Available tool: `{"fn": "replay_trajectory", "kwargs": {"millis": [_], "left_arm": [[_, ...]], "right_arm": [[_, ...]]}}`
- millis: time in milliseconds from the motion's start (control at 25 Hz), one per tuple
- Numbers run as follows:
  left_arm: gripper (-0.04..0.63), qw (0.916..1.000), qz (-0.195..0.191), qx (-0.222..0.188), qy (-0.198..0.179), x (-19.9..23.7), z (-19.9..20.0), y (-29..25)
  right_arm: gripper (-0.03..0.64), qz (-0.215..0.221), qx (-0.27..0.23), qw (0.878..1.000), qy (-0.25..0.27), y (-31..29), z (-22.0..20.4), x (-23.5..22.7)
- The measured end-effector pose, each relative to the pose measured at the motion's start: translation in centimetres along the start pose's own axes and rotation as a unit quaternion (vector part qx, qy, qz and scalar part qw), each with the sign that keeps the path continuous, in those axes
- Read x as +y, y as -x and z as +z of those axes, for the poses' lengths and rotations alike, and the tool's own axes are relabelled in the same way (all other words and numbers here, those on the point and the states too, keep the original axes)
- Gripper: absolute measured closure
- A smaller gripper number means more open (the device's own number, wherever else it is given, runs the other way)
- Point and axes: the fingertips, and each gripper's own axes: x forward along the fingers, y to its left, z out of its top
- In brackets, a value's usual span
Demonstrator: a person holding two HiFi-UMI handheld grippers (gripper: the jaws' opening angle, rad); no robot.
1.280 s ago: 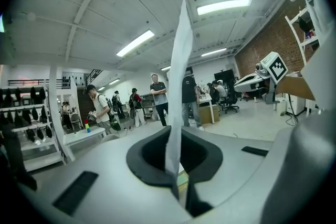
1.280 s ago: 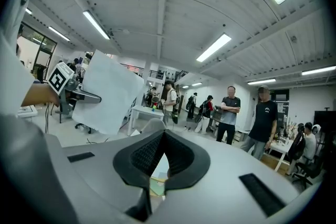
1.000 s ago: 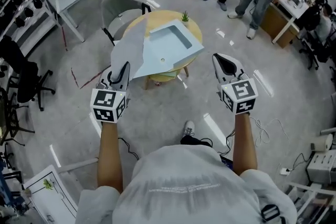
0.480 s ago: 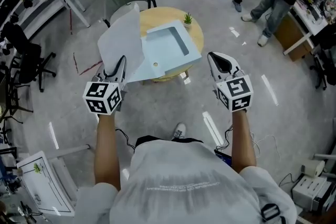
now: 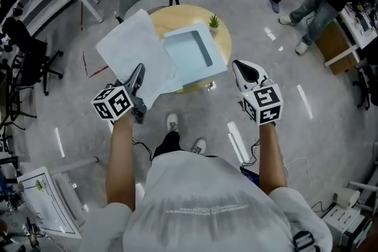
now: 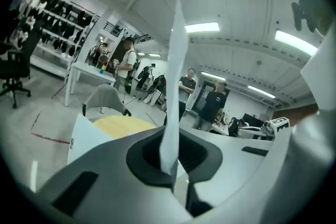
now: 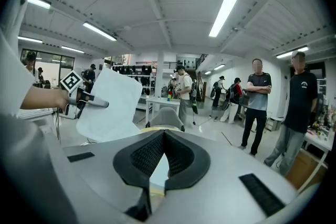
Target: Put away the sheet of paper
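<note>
Left of the tray [image 5: 190,51], left tongs [image 5: 140,71] pinching the sheet of paper [image 5: 130,47] just swung it aside; right tongs [image 5: 245,69] closed, empty. Stowing's next, I'd guess.

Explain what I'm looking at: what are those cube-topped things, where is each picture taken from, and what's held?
A person holds a hand-held gripper in each hand; the marker cubes are part of them. The head view looks down from the person's head; each other view rides on one of them, looking along its jaws. The left hand-held gripper is shut on a paper, held up near a round table. On the table stand a blue tray and a small plant. The right hand-held gripper is shut and empty.
</note>
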Motion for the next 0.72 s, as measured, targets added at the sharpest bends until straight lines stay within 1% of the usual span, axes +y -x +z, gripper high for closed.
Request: {"fn": "replay_trajectory", "kwargs": {"millis": [160,280,360,480,600,720], "left_arm": [[0.577,0.9979,-0.007,0.023,0.06,3.3,-2.0,-3.2],[0.577,0.9948,-0.004,0.054,0.087,6.0,-4.1,-5.9],[0.577,0.9911,0.001,0.071,0.113,7.9,-5.5,-7.5],[0.577,0.9824,0.003,0.101,0.157,10.1,-7.9,-9.2],[0.577,0.9706,-0.009,0.132,0.201,12.0,-10.4,-10.9],[0.577,0.9587,-0.023,0.154,0.238,13.7,-12.4,-12.4]], "right_arm": [[0.591,0.004,0.014,1.0,-0.001,-2.6,-0.4,-0.5],[0.591,0.004,0.027,1.0,-0.002,-4.7,-0.4,-1.0],[0.591,0.006,0.037,0.999,-0.003,-6.2,-0.6,-1.3],[0.589,0.008,0.056,0.998,-0.009,-8.5,-1.1,-1.6],[0.589,0.007,0.07,0.997,-0.02,-11.1,-1.8,-1.3],[0.589,0.012,0.088,0.996,-0.023,-13.7,-2.8,-0.6]]}}
